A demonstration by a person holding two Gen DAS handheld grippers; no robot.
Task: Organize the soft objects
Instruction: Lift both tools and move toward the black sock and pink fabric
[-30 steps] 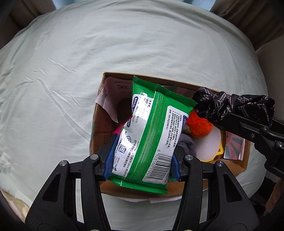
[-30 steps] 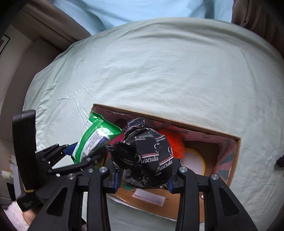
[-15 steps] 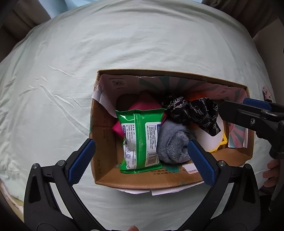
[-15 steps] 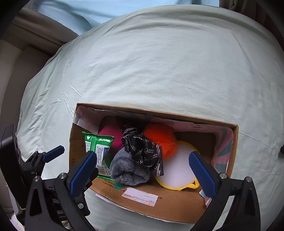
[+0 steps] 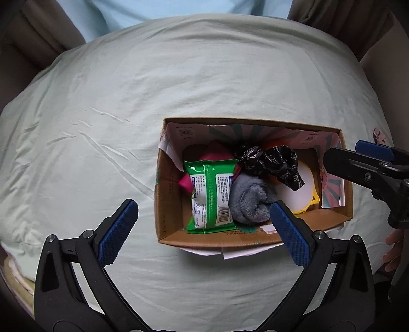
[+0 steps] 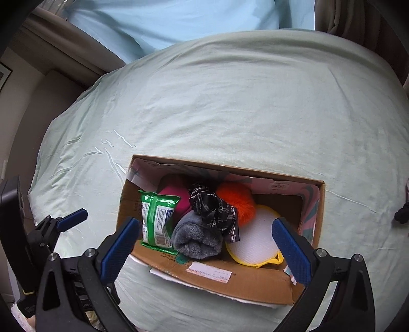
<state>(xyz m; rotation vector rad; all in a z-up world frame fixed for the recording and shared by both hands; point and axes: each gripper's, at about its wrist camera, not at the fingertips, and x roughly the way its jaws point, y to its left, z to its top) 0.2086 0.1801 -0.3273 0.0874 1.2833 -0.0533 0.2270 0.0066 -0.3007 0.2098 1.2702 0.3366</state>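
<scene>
A cardboard box (image 5: 168, 204) (image 6: 255, 283) sits on the pale green bed. In it lie a green wipes pack (image 5: 212, 194) (image 6: 156, 222), a grey plush roll (image 5: 250, 201) (image 6: 196, 237), a black printed cloth (image 5: 271, 163) (image 6: 214, 212), a pink item (image 5: 217, 153) (image 6: 173, 199), an orange fluffy item (image 6: 237, 201) and a white round pad with a yellow rim (image 5: 304, 194) (image 6: 253, 242). My left gripper (image 5: 203, 232) is open and empty above the box's near edge. My right gripper (image 6: 204, 245) is open and empty above the box; it also shows in the left wrist view (image 5: 358, 166).
The pale green bedsheet (image 5: 102, 115) (image 6: 255, 102) spreads around the box. A light blue pillow (image 6: 179, 20) lies at the far end. Brown curtains (image 5: 332, 15) stand behind. The left gripper shows at the left in the right wrist view (image 6: 64, 222).
A second ago the left gripper held the wipes pack and the right held the black cloth over the box. Both opened and dropped them into the box, then drew back.
</scene>
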